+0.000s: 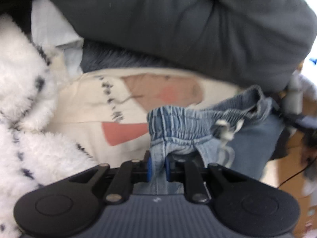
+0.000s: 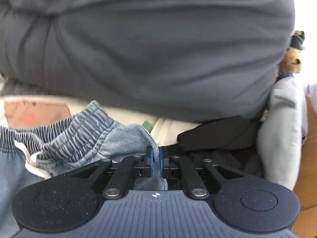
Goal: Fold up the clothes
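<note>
A small pair of light blue denim trousers (image 1: 190,127) with a gathered elastic waistband and a white drawstring (image 1: 224,130) hangs between both grippers. My left gripper (image 1: 158,167) is shut on one end of the waistband, the cloth bunched between its blue pads. In the right wrist view the same trousers (image 2: 83,130) stretch off to the left, and my right gripper (image 2: 156,163) is shut on the other end of the denim. The trouser legs fall out of sight below both grippers.
A big dark grey cushion (image 1: 188,21) fills the back of both views. Under the trousers lies a cream cloth with pink and tan shapes (image 1: 111,111). A white fluffy blanket with dark spots (image 1: 21,91) is at the left; black cloth (image 2: 216,136) and a pale grey cushion (image 2: 281,130) at the right.
</note>
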Tool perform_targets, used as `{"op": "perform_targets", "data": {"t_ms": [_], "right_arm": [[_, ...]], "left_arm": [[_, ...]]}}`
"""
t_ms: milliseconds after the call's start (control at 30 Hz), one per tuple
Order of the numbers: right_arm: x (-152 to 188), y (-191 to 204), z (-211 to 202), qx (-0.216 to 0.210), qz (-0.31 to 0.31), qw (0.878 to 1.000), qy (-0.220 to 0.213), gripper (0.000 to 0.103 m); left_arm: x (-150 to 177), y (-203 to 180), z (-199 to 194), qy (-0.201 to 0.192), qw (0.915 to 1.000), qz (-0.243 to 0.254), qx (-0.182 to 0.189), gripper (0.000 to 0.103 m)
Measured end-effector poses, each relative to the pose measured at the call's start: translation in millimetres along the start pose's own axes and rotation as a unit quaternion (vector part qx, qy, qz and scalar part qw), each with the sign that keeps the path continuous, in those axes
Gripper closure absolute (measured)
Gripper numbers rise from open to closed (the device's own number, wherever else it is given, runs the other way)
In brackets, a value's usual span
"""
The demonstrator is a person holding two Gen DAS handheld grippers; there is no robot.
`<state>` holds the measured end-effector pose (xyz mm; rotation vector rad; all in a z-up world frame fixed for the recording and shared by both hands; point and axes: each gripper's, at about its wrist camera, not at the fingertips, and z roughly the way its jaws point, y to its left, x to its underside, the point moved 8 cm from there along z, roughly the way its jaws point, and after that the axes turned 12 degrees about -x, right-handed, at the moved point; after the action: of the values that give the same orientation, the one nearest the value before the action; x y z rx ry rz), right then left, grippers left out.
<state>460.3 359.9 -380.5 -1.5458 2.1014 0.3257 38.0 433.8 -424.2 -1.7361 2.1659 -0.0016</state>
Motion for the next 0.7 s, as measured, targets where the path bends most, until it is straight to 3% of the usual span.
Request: {"op": "perform_targets", "data": {"t_ms": [200, 367, 400, 700], "right_arm": [[9.1, 5.4, 42.7, -0.007, 0.002, 1.000, 0.024, 0.097], [3.7, 4.1, 49.9, -0.021, 0.007, 0.999, 0.031, 0.088], [1.2, 3.4, 48.2, -0.027, 0.011, 0.999, 0.029, 0.081], [-29.4, -13.9, 39.0, -0.065, 0.059, 0.996, -0.004, 0.065]], "left_arm": [[5.8, 14.9, 16.6, 0.031, 0.9986, -0.039, -0.014, 0.076], [0.3, 12.6, -0.7, 0.021, 0.9981, -0.057, 0.008, 0.036], [-2.6, 13.4, -2.8, 0.018, 0.9975, -0.067, 0.014, 0.036], [-27.0, 29.8, 17.8, 0.012, 0.9868, -0.161, 0.015, 0.036]]}}
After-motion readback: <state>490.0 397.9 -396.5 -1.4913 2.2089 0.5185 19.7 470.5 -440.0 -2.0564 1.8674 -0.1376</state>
